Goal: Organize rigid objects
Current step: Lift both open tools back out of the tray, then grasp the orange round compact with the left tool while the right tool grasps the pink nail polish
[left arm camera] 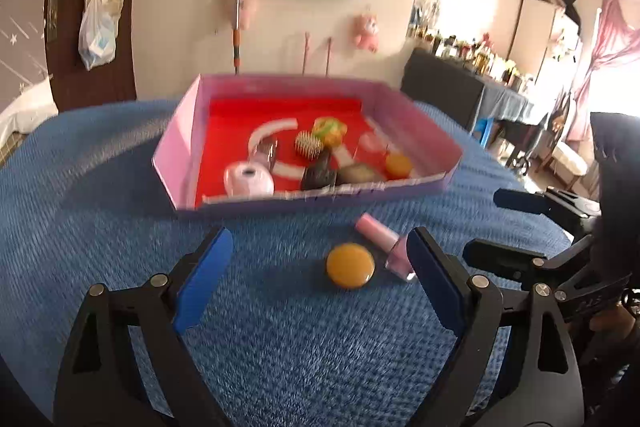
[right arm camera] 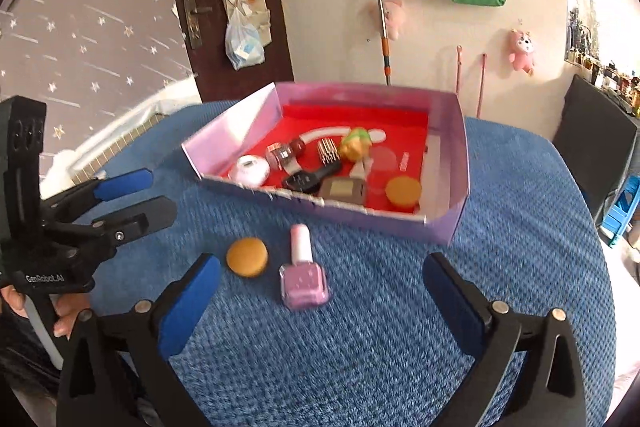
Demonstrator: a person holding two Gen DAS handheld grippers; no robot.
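1. Two items are seen outside the box (right arm camera: pixel 360 223) on the blue cloth (right arm camera: pixel 400 347): an orange disc (right arm camera: pixel 247 256) and a pink bottle (right arm camera: pixel 304 277).
2. The left gripper (left arm camera: pixel 320 279) is held with its fingers spread wide, and nothing is gripped between them.
3. In the left view, the disc (left arm camera: pixel 350 270) is found just ahead of the fingers, between the two blue pads (left arm camera: pixel 204 279) and nearer the right-hand one.
4. The bottle (left arm camera: pixel 384 245) is seen lying on its side just beyond the disc, its base close to the tip of the right-hand pad; contact cannot be told.
5. The right gripper (right arm camera: pixel 320 303) is likewise held wide open and empty.
6. In the right view, the bottle lies between the fingers, just past their tips, with its pale cap pointed away toward the box.
7. The disc is placed beside the bottle, just ahead of the left-hand pad (right arm camera: pixel 188 307), apart from the bottle.
8. The box (left arm camera: pixel 304 203) is set farther ahead of both grippers, with lilac walls and a red floor.
9. Inside it, a second orange disc (right arm camera: pixel 403 191), a white round case (right arm camera: pixel 252 170), a dark flat piece (right arm camera: pixel 310 179), a spiky brush (right arm camera: pixel 329 150) and a yellow-green toy (right arm camera: pixel 355 143) are seen, among other small things too blurred to name.
10. In the right view, the left gripper (right arm camera: pixel 148 195) is seen well off to the left-hand side of the fingers, over the cloth.
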